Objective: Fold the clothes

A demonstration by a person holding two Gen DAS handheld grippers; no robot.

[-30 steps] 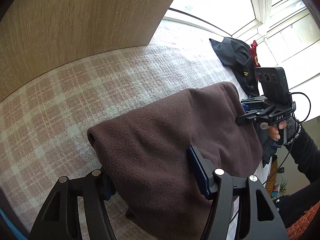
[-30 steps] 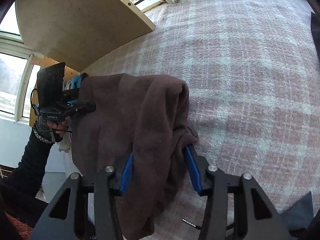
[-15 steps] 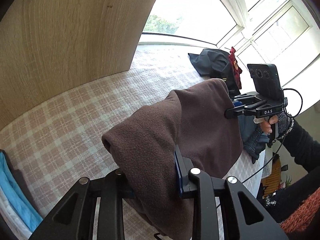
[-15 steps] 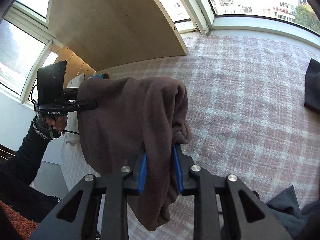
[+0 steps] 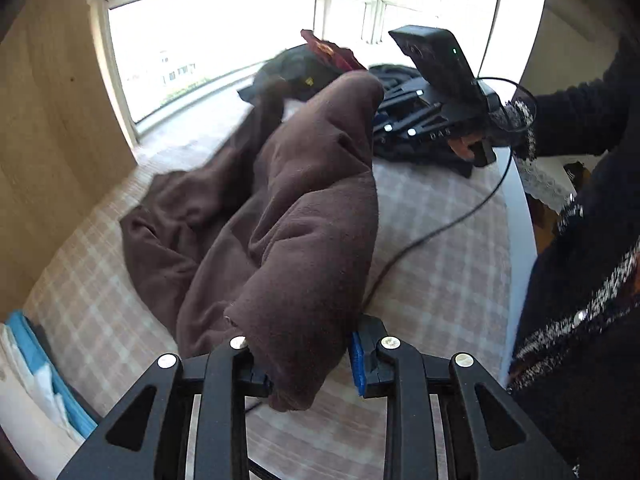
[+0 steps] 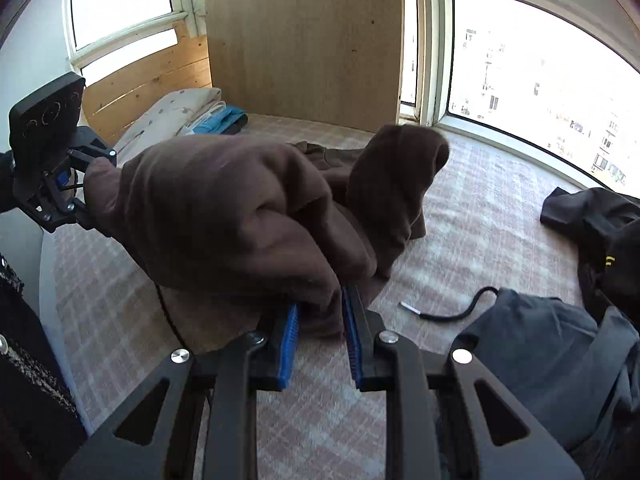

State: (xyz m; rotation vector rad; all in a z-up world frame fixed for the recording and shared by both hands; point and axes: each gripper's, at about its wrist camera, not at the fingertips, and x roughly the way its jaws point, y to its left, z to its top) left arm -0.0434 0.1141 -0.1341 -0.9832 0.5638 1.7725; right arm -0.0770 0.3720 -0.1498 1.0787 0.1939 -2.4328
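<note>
Bright windows are wrapping around a plaid-covered bed, with a wooden panel standing behind it. Across the cover a brown fleece garment is hanging stretched between both tools, its far part trailing on the bed. Dark clothes are lying nearby. The right gripper is clamping one bunched end, the left gripper is pinching the other.
</note>
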